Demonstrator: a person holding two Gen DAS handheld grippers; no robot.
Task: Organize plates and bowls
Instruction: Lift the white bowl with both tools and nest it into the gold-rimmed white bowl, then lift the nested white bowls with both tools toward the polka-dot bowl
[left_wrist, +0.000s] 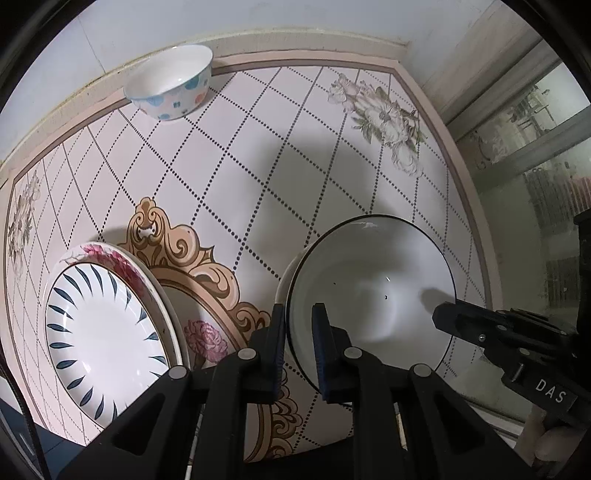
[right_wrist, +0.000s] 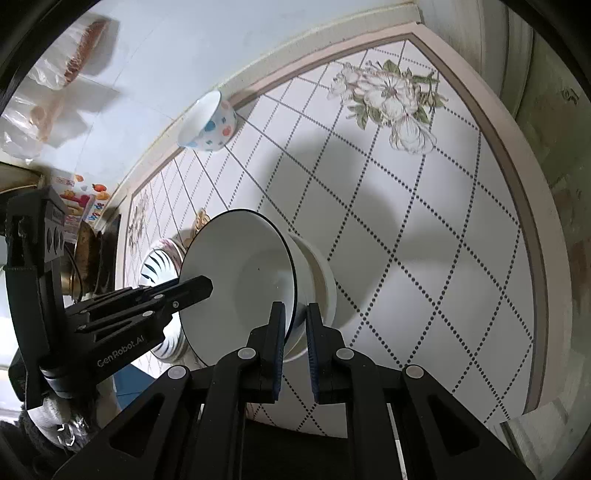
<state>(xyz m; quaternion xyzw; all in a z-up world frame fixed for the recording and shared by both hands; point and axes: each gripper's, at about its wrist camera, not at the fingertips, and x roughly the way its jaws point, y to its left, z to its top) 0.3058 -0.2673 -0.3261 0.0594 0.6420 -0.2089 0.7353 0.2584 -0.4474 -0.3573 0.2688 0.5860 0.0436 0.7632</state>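
Bowl with a thin dark rim (left_wrist: 369, 291), white inside, is held above the table (left_wrist: 258, 147) by both grippers at once. Left gripper (left_wrist: 299, 350) has its jaws drawn narrow and clamped on the bowl's near-left rim, one blue pad inside the wall and one outside. Right gripper (right_wrist: 295, 350) grips the opposite side of the rim in the same manner, jaws narrow with the wall between the pads. In the right wrist view the bowl is tilted, its opening turned to the left, and its foot is visible.

Table carries a dotted diamond pattern with flower prints at the corners and an ornate tan medallion near the centre.

At the near left of the table, a plate with dark leaf strokes (left_wrist: 99, 332) lies on top of a larger plate with pink flowers (left_wrist: 122, 258); the two are stacked and touching.

At the far edge, against the wall, a small bowl with blue and orange spots (left_wrist: 171, 83) stands upright, well apart from the held bowl and the plates.
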